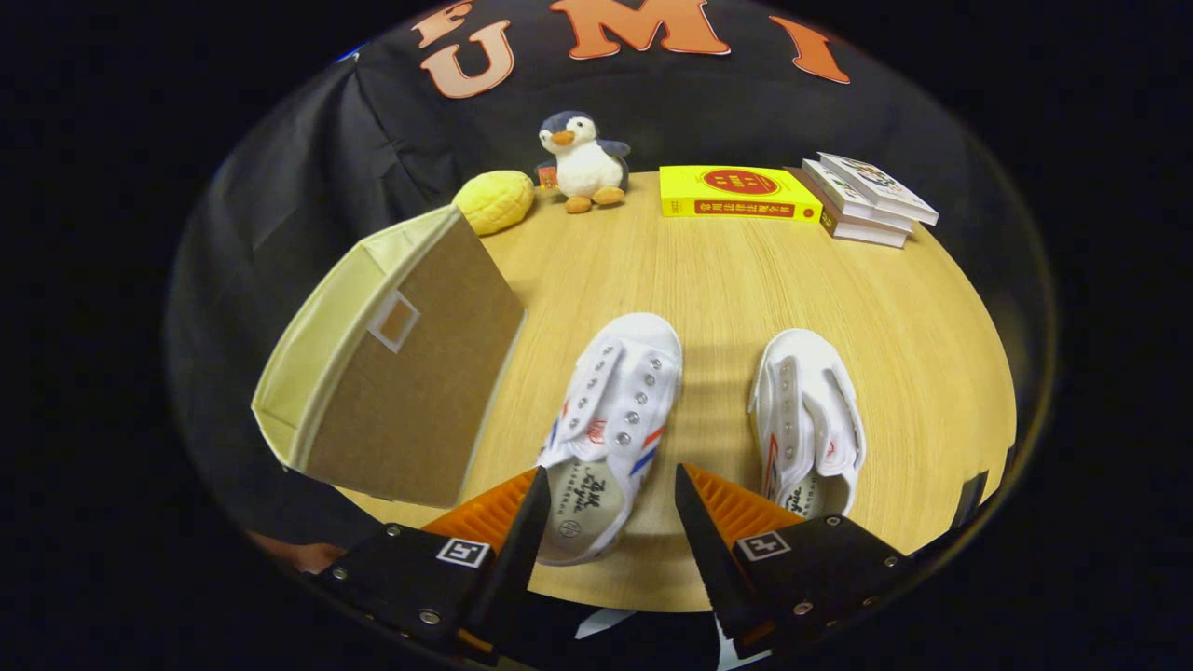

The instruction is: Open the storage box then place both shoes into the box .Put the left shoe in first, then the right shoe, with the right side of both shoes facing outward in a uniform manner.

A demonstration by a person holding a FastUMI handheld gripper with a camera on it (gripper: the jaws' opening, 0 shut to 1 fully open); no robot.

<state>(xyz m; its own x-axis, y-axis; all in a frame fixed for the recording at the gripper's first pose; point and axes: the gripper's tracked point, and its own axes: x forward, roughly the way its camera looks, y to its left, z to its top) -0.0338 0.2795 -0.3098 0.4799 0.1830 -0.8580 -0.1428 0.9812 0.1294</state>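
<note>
A pale wooden table (pixel 727 280) stands before the booth's black cloth wall, and I hold my tool (pixel 610 489) low over its near edge. The tool is released, its fingers spread wide, with the heel of the left-hand white shoe (pixel 610 419) lying between them; neither finger clearly presses on it, and the finger on that side covers part of the heel's rim. The other white shoe (pixel 806 419) lies just beside the right finger, toe pointing away from me, and its heel end is partly hidden behind that finger. Left of the shoes stands the storage box (pixel 391 382), cream fabric with a brown panel facing the shoes; I cannot make out its inside. Beyond, along the far edge, sit a yellow plush (pixel 494 200), a penguin toy (pixel 582 163), a yellow book (pixel 736 193) and a stack of books (pixel 867 200).
</note>
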